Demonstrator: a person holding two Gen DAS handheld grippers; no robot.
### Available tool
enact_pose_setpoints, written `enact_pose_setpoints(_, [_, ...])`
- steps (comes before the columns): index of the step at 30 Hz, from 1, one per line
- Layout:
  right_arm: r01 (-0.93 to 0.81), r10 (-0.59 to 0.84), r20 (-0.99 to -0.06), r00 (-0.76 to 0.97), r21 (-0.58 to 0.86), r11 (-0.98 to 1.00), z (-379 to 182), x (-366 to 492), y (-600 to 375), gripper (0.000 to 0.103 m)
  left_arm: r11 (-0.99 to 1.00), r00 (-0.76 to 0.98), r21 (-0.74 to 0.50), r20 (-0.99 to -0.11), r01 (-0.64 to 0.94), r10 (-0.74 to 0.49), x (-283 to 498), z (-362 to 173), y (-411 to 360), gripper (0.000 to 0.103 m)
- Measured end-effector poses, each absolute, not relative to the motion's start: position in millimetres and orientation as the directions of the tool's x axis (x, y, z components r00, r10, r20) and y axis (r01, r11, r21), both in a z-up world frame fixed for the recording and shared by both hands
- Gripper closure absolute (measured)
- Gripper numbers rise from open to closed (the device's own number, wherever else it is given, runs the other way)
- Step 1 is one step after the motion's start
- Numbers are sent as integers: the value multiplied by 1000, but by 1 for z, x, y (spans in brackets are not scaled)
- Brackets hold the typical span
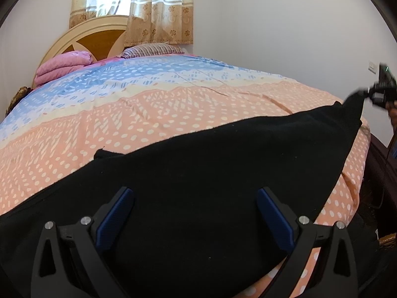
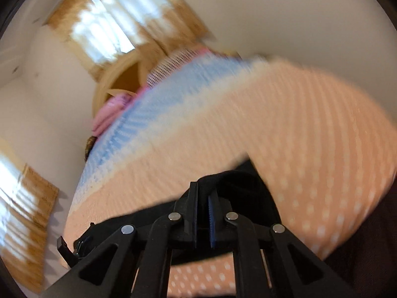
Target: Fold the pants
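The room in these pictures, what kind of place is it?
Most likely a bedroom in a home: a bed with a dotted bedspread, a wooden headboard with a pillow, and a curtained window.

- The right gripper point(image 2: 203, 198) fills the lower middle, its jaws drawn together with only a thin slit between the blue pads point(image 2: 213, 219).
- Black pants point(image 2: 238, 186) bunch at the fingertips; the cloth seems pinched there, though blur hides the exact hold.
- More black cloth trails to the lower left.
- The bedspread point(image 2: 297, 124), peach with white dots and a blue band, lies behind, smeared.
- A pink blanket point(image 2: 109, 114), a wooden headboard point(image 2: 124, 77) and curtains point(image 2: 106, 24) sit beyond.
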State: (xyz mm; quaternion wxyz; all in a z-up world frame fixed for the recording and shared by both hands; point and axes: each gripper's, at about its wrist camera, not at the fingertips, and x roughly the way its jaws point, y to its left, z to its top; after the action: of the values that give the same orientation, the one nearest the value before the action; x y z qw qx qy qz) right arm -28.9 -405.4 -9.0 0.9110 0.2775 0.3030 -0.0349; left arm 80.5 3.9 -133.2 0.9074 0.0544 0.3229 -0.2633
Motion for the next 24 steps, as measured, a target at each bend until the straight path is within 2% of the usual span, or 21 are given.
enact_pose_setpoints(2, [172,111,-519,847,466,868,6,-35,-400,96,857,654,-69,-616,512,-440,81,-134,3,1])
enact_pose_setpoints(4, [172,105,-524,845,453,875,-2,-38,-405,96,857,653,-71,-617,510,-439,81,-134,4,1])
enact_pose_setpoints(8, [274,92,-674,733,416,867,-66,-48,-428,96,854,646,-80,-618,514,-447,82,-134,5,1])
enact_pose_setpoints(9, [324,76,-712,699,409,853,-82,-54,-436,92,853,644,-80,-620,516,-448,82,-134,5,1])
enact_pose_setpoints(10, [355,54,-718,694,406,842,-89,-63,-444,80,851,640,-79,-623,520,-449,82,-134,4,1])
enact_pose_setpoints(11, [345,59,-692,720,431,834,-90,-70,-448,78,848,636,-75,-628,524,-448,83,-134,3,1])
enact_pose_setpoints(12, [352,44,-671,740,442,825,-86,-75,-452,66,847,634,-71,-631,527,-447,83,-135,1,1])
enact_pose_setpoints(13, [367,13,-662,749,431,824,-80,-78,-455,59,845,632,-63,-636,530,-444,83,-135,-1,1])
enact_pose_setpoints(18, [316,27,-628,778,428,847,-59,-52,-458,59,847,643,-18,-643,532,-417,79,-136,-6,1])
enact_pose_setpoints(22, [270,126,-654,746,469,841,-66,2,-455,59,854,647,-31,-639,519,-416,80,-136,-3,1])
enact_pose_setpoints(23, [278,124,-675,727,455,846,-68,8,-452,66,856,646,-38,-639,516,-417,81,-136,-2,1])
enact_pose_setpoints(24, [294,90,-707,701,401,867,-69,17,-446,90,858,645,-47,-639,512,-420,82,-136,0,1])
